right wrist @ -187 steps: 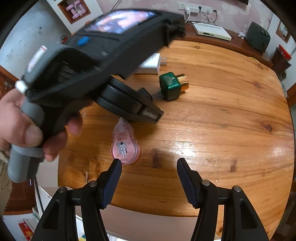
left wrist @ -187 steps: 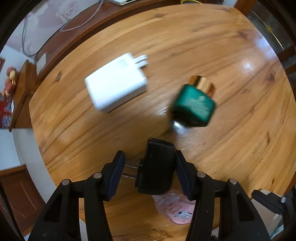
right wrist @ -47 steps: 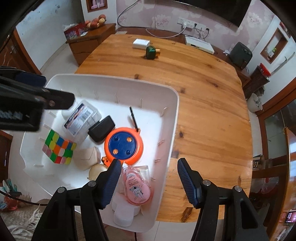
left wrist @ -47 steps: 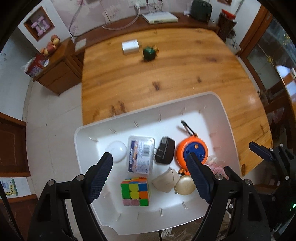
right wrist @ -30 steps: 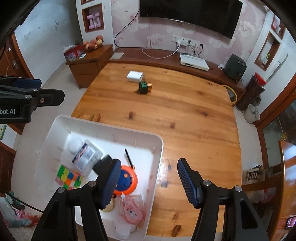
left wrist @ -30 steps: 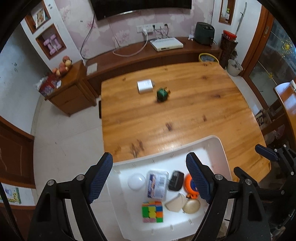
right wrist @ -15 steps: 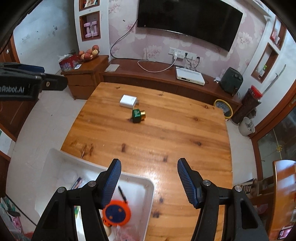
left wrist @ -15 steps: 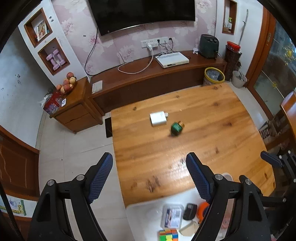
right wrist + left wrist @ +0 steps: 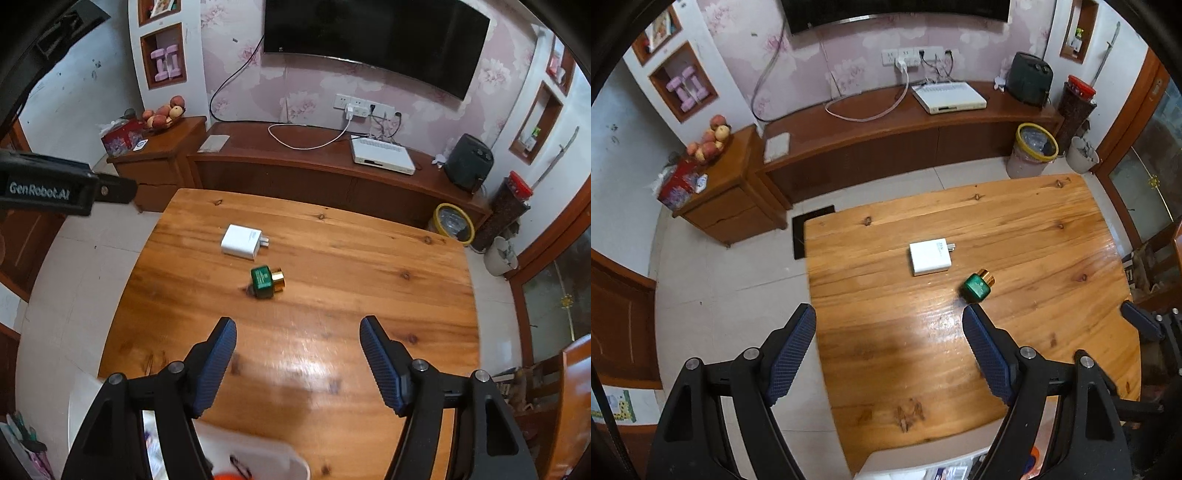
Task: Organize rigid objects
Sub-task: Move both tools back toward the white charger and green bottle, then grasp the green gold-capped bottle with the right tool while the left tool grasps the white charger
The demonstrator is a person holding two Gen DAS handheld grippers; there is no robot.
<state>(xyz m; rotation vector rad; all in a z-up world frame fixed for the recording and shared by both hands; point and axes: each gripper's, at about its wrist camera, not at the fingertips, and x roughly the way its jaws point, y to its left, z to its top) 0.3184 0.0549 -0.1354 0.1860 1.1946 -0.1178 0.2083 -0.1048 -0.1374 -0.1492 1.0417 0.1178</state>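
The left gripper [image 9: 889,334] stands wide with nothing between its fingers, as it did half a second ago. The right gripper [image 9: 298,343] is also apart and empty, and its jaws have just been opening; the gap reads wider than in the earlier frame.

Since then both views have pulled off the white bin [image 9: 258,459]. In the left wrist view it has slid to a sliver at 6 o'clock; in the right wrist view only its rim corner shows at 6 to 7 o'clock, with an orange reel barely peeking.

On the wooden table [image 9: 1034,229] lie the two things left out: the white charger [image 9: 930,257], at 12 o'clock from the left fingers, and the green bottle [image 9: 977,286] with a gold cap, at 1 o'clock, near the right finger's tip. They lie close together but apart. In the right wrist view the bottle [image 9: 266,281] is at 11 o'clock, the charger [image 9: 242,242] beyond it.

The table's left edge runs just beside the left finger, with tiled floor [image 9: 731,295] at 9 o'clock. Bare wood spreads all round both things, out to the far edge at 12 o'clock.
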